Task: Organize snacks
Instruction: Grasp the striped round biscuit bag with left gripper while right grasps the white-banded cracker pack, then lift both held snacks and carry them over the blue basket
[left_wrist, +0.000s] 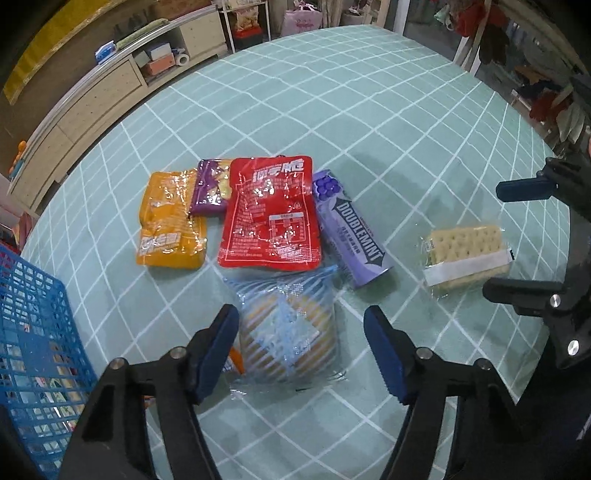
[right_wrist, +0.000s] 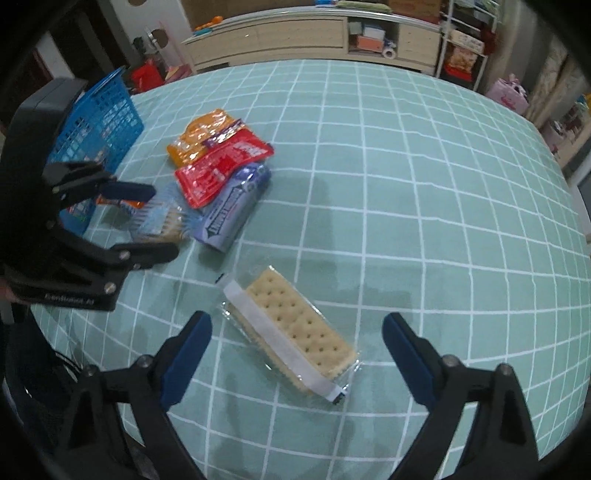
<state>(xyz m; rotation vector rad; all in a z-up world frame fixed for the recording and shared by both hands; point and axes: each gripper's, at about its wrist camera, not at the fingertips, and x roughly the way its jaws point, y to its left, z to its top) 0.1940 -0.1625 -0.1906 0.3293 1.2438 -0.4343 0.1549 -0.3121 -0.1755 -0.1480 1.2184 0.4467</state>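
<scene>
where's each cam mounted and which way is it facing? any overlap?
Left wrist: on the left gripper, looking steeply down at the blue-striped packet; own fingers show.
Right wrist: on the right gripper, looking steeply down at the cracker packet; own fingers show.
Shared: snack pile, blue basket, checked tablecloth, each other's gripper.

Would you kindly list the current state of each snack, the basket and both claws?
Left claw: open, straddling the striped packet.
Right claw: open, around the cracker pack, not touching.
Striped packet: sealed, flat on the table.
Cracker pack: sealed, lying alone.
Red pouch: sealed, overlapping the purple pouch.
Purple pouch: partly covered.
Orange pouch: sealed, flat.
Doublemint tube: lying on its side.
Blue basket: upright, contents unclear.
</scene>
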